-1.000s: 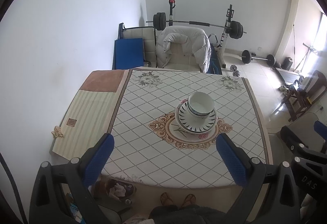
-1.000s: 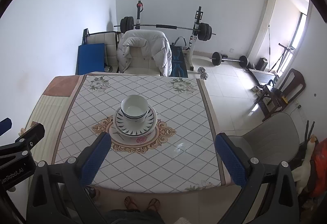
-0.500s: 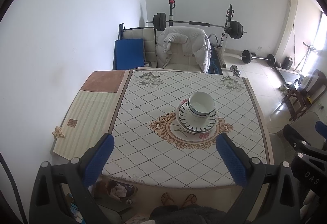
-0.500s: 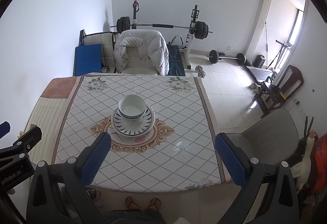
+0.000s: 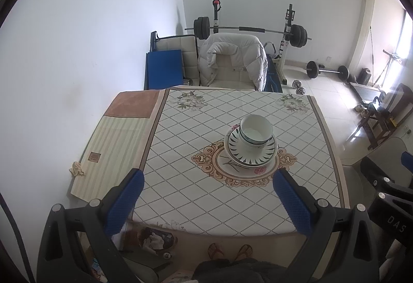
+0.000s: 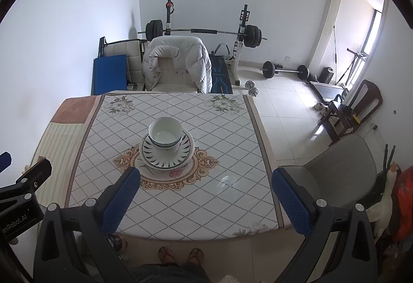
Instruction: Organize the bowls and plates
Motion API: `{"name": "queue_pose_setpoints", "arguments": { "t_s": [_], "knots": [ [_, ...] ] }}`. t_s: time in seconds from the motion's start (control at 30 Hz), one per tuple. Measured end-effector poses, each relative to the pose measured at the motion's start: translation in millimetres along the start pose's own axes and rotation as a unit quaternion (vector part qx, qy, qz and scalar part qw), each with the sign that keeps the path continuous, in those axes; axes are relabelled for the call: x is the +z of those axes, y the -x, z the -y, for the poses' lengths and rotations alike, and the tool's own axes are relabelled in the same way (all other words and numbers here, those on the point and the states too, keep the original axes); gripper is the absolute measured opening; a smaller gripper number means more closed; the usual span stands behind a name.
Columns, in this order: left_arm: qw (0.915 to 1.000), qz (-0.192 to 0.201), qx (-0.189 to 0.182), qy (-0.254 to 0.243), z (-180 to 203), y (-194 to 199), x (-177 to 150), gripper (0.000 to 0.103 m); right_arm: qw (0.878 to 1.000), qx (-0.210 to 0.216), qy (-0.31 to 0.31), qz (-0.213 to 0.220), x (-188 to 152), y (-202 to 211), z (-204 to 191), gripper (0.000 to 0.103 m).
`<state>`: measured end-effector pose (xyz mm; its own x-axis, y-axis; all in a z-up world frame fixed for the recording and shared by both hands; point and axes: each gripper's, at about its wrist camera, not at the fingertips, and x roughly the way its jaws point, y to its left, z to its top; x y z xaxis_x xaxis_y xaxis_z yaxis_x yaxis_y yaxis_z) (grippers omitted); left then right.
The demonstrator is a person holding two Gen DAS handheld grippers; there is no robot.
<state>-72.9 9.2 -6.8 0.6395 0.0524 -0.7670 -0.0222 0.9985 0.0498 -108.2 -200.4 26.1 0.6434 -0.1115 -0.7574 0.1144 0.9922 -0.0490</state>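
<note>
A stack of white bowls [image 5: 256, 131] [image 6: 165, 134] with dark rims rests on stacked plates [image 5: 251, 152] [image 6: 166, 154] with black leaf marks, at the middle of the table [image 5: 196, 179] [image 6: 108, 143]. High above the table's near edge, my left gripper [image 5: 206, 201] is open with nothing between its blue pads. My right gripper [image 6: 205, 201] is likewise open and empty, held above the near right part of the table. Both are well short of the stack. The other gripper's black body shows at each view's side edge.
A chair with a white jacket [image 5: 233, 61] stands at the table's far side, with a barbell rack [image 5: 247, 30] behind. A grey chair [image 6: 338, 172] is right of the table. A person's sandalled feet [image 6: 180, 254] stand at the near edge. A striped mat [image 5: 113, 143] covers the table's left.
Both grippers have drawn back and risen slightly, so the stack looks a bit smaller and farther. Bowls and plates have not moved.
</note>
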Motion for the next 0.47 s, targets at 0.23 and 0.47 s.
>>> {"name": "queue_pose_setpoints", "arguments": {
  "t_s": [0.23,0.47],
  "knots": [
    [1.0,0.001,0.006,-0.006,-0.2,1.2,-0.3,0.102,1.0,-0.001,0.001,-0.004,-3.6,-1.2,-1.8,0.103],
    [0.9996,0.015,0.019,-0.014,0.8,6.5,0.1,0.102,1.0,0.002,0.002,-0.006,-7.3,-1.9,-4.7,0.103]
  ]
}}
